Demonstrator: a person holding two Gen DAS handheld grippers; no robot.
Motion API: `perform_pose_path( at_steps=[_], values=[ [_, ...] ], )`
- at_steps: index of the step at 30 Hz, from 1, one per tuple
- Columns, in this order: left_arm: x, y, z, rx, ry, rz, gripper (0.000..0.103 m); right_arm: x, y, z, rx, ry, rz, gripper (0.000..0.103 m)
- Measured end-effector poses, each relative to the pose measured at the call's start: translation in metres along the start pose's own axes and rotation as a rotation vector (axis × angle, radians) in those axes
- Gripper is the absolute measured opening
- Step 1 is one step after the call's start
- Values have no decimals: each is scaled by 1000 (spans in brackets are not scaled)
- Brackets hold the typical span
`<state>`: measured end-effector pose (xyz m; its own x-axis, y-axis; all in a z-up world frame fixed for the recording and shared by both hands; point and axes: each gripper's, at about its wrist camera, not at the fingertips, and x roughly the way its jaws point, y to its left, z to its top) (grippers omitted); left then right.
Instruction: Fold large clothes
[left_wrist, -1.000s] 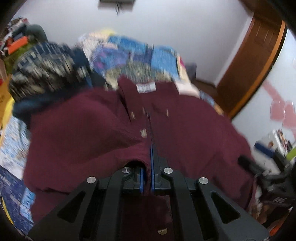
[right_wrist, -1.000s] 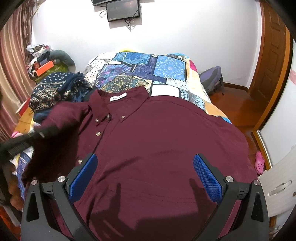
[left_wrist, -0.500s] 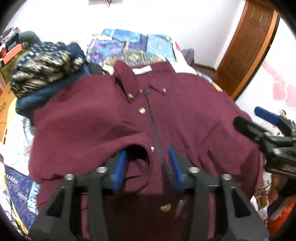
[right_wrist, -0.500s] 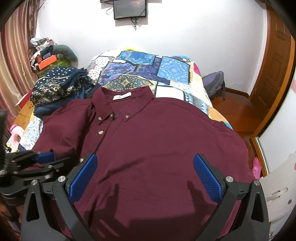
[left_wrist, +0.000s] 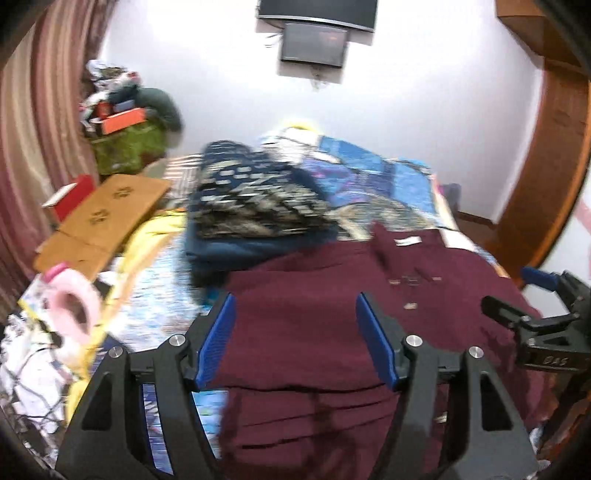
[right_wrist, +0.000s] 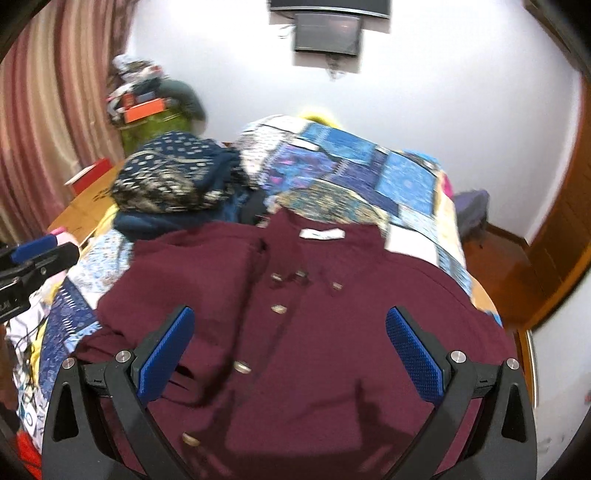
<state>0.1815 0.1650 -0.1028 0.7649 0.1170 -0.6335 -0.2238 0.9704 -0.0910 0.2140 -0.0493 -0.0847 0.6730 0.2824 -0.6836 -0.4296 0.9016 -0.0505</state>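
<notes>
Nearest to me, my left gripper (left_wrist: 295, 339) stands with its blue-padded fingers (left_wrist: 216, 341) apart and opening further; nothing is clasped, the cloth only passing beneath the gap. My right gripper (right_wrist: 290, 354) holds its blue-padded fingers (right_wrist: 413, 354) wide, likewise empty, above the front of the garment. In the left wrist view the right gripper enters from the right edge; in the right wrist view the left gripper shows at the left edge.

The task's thing, a dark maroon button-up cotton shirt (right_wrist: 314, 317), lies face up on the bed, its collar toward the far wall, a white neck label (right_wrist: 321, 233) showing inside the collar. A row of pale buttons (right_wrist: 279, 308) runs down the placket. Its left portion is doubled over in loose folds near the bed's edge; the rest lies fairly flat.

Beneath and beyond it spreads a blue patchwork quilt (right_wrist: 369, 166). Just past the shirt's shoulder, touching it, sits a heap of navy patterned clothing (left_wrist: 258, 203), crowding that corner. Left of the bed lie a pink round object (left_wrist: 74, 306), blurred, and flattened brown cardboard (left_wrist: 107, 218), with a red box (left_wrist: 70, 197) beside it. Farther off, a green bundle topped with clutter (left_wrist: 125, 140) stands against a striped pink curtain (left_wrist: 33, 122). A dark wall-mounted screen (right_wrist: 327, 35) hangs on the white wall; a brown wooden door (left_wrist: 543, 192) closes the right.
</notes>
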Motion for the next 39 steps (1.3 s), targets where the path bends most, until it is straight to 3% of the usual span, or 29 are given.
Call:
perform_pose_path(
  at_steps=[7,15,21,26,28,29,31,32,33,39],
  values=[
    [13,65,-25,-86,68,109,66,29,67,14,-168,52,133,103],
    [25,111,-59,-179,151,150,66,85,147,-3,-390,226,250,100],
    [35,126,-75,-210,194,152,66,119,176,-23,-484,374,279,87],
    [39,127,-79,-220,207,144,66,140,184,-40,-539,445,239,78],
    [40,126,-79,-220,209,140,66,143,186,-45,-565,455,223,71],
    [40,125,-79,-219,211,139,66,143,187,-47,-580,448,213,63],
    [40,123,-79,-215,211,138,66,139,187,-47,-600,429,198,43],
    [40,121,-79,-212,212,138,66,138,187,-47,-602,426,201,23],
    [40,120,-79,-211,213,140,66,136,186,-46,-591,432,211,13],
    [40,113,-80,-208,223,133,66,115,164,-30,-457,388,252,6]
  ],
)
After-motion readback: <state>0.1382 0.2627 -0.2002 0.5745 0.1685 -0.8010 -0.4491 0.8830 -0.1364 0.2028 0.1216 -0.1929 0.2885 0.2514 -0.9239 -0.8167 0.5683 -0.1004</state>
